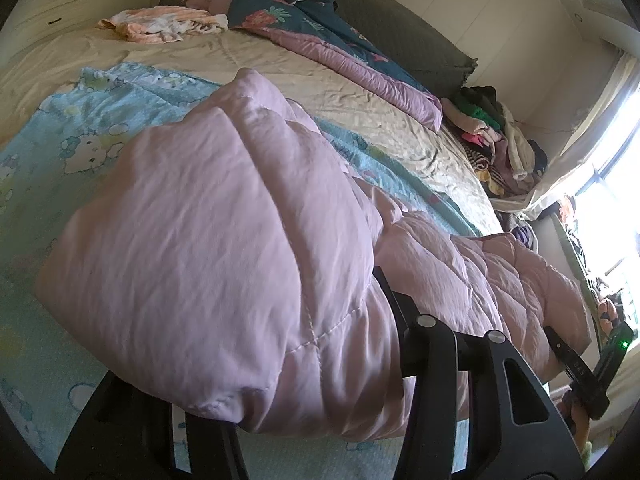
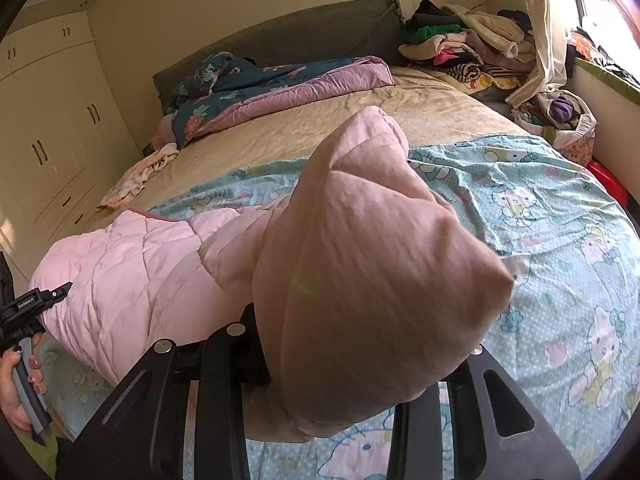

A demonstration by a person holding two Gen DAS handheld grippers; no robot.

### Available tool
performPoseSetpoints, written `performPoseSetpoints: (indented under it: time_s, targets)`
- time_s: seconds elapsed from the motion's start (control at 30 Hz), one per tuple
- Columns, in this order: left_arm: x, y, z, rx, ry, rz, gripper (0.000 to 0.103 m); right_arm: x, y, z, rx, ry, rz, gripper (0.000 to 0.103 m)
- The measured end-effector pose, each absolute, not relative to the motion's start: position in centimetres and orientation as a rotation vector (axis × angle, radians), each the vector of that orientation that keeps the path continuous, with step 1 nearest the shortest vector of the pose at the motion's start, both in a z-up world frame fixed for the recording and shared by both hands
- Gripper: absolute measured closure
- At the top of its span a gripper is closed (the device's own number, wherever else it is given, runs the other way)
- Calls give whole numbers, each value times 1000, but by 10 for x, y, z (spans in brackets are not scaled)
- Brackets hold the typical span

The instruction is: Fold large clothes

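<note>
pink quilt (image 1: 208, 264) — blue cartoon sheet (image 2: 540, 216), beige bed (image 1: 280, 76)

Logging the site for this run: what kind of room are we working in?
Most likely a home bedroom: a large bed with a dark padded headboard, built-in wardrobe cupboards, and a heap of clothes by the window.

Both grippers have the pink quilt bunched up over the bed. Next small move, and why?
Probably carry both grippers forward together and lay the held edge down. The left gripper and right gripper each clamp a bunched end of the pink quilt, which sags between them above the blue sheet.
</note>
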State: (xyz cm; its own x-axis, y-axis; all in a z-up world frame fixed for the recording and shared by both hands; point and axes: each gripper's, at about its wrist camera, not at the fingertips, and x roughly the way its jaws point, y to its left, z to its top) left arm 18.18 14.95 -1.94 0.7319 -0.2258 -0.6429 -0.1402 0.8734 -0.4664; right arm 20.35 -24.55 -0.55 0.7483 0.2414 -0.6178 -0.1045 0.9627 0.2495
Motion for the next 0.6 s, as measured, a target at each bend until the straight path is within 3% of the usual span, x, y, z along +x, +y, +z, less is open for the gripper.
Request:
performPoseSetpoints:
  time_s: [0.6]
  targets:
    - [144, 156, -24, -530, 756, -64, 63, 161, -241, -5, 202, 696, 197, 72]
